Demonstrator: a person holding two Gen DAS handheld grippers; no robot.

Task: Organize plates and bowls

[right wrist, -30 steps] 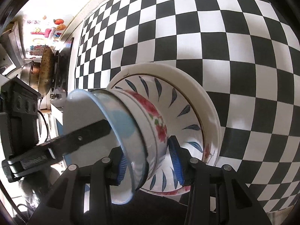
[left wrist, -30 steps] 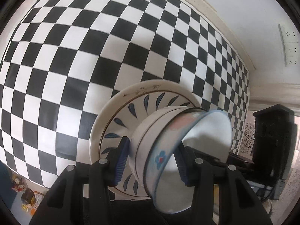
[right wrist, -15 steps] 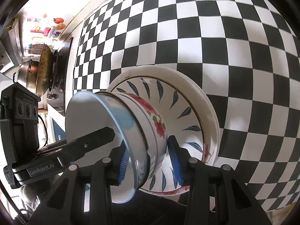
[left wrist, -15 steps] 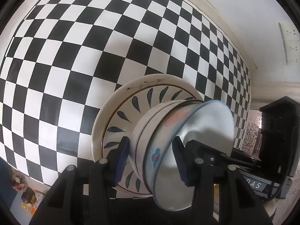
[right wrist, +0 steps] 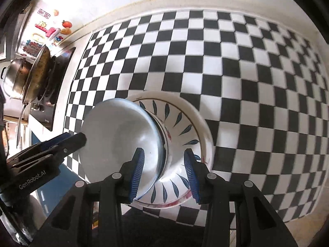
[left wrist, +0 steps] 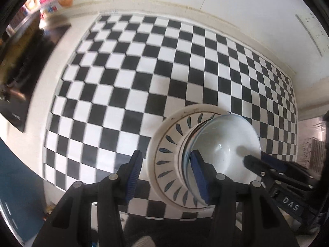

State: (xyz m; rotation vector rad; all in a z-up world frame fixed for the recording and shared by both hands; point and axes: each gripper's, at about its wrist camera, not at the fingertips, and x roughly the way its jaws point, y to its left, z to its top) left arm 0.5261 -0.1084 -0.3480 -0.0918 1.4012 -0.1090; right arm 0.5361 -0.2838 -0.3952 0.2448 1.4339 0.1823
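Note:
A white plate with blue leaf marks point(left wrist: 164, 144) point(right wrist: 185, 119) lies on the checkered cloth. A floral bowl point(right wrist: 165, 135) stands on it, with a blue-rimmed white bowl point(left wrist: 226, 142) point(right wrist: 123, 131) nested inside. My left gripper point(left wrist: 167, 175) is open, pulled back to the left of the stack, its right pad in front of the bowl rims. My right gripper point(right wrist: 164, 173) is open, its pads either side of the bowl rims with gaps. Each gripper shows in the other's view, the right in the left wrist view point(left wrist: 255, 162) and the left in the right wrist view point(right wrist: 78, 140).
The black-and-white checkered cloth point(left wrist: 144, 78) point(right wrist: 246, 78) covers the counter up to a white wall. A stove with metal pots point(right wrist: 26, 74) stands at the far left. The counter's front edge runs just below the plate.
Both grippers have opened and drawn back from the bowls. The left one has swung away to the left, so more of the cloth and the stove side shows. The stack stays on the plate.

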